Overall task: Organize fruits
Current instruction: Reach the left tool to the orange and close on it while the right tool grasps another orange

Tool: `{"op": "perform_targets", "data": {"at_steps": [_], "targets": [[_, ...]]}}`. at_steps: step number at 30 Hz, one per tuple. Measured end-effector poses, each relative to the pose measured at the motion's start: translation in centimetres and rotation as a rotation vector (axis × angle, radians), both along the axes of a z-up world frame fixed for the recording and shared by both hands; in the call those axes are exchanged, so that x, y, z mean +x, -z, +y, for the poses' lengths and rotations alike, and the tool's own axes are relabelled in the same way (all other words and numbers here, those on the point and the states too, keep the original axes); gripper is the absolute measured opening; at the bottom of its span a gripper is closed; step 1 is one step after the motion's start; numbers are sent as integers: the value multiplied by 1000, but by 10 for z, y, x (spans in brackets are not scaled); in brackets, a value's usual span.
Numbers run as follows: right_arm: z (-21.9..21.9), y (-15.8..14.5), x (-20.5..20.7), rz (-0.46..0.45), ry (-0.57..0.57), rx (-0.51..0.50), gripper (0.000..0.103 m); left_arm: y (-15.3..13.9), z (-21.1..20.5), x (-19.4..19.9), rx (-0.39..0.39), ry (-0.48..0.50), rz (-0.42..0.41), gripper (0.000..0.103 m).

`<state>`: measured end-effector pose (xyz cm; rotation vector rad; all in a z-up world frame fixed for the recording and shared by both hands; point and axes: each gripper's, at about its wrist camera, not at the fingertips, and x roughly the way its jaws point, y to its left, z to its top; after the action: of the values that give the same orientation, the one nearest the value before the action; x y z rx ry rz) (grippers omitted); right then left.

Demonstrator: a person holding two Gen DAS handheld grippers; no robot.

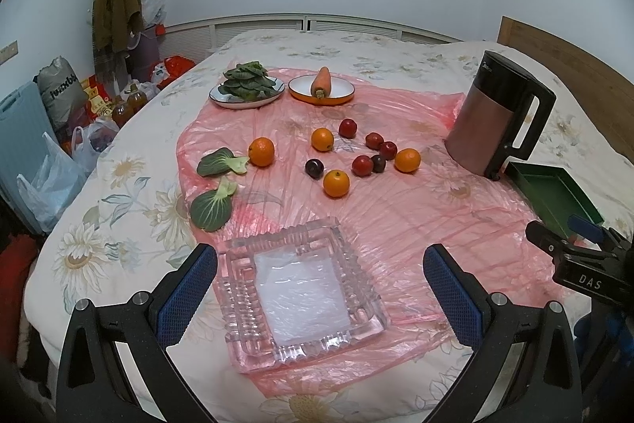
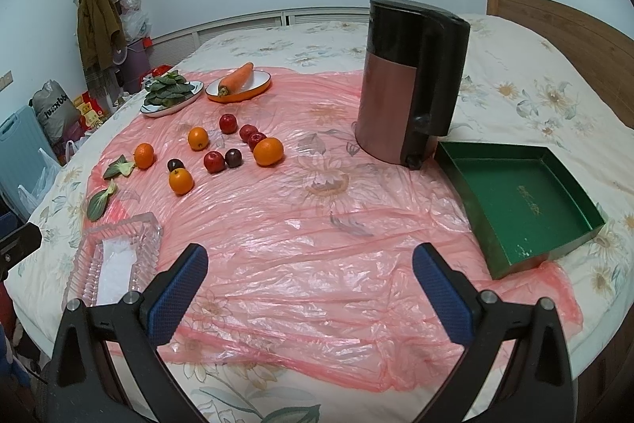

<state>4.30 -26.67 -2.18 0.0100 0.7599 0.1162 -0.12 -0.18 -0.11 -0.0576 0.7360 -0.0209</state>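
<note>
The left tool (image 1: 320, 276) hangs wide open over a square clear glass dish (image 1: 300, 294) on pink plastic sheeting (image 1: 396, 224); ahead lie scattered round oranges (image 1: 336, 183) and small red apples (image 1: 362, 165).

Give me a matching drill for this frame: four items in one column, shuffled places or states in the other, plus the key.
Items
1. carrot
2. glass dish
3. green tray
4. leafy greens pile

Places or states
A. empty, to the right of the kettle
B. heaped on the white plate
C. lying across the orange-rimmed plate
D. empty, between the open fingers of the left gripper

Pairs: 1-C, 2-D, 3-A, 4-B
</note>
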Motion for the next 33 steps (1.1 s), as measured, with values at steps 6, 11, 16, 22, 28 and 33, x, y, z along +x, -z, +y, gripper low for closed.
{"op": "perform_targets", "data": {"at_steps": [6,11,16,22,28,33], "targets": [[-1,0,-2,5,3,2,103,1,1,0,-4,4,3,102],[-1,1,-1,7,-2,11,103,5,6,1,-12,0,11,102],[1,4,3,10,-35,46,103,17,13,3,-6,-6,35,102],[10,10,21,29,-110,51,103,25,25,17,-20,8,67,102],[19,15,56,50,-175,56,103,32,25,51,-25,13,129,102],[31,21,109,79,-250,48,103,40,15,94,-28,-9,181,101]]}}
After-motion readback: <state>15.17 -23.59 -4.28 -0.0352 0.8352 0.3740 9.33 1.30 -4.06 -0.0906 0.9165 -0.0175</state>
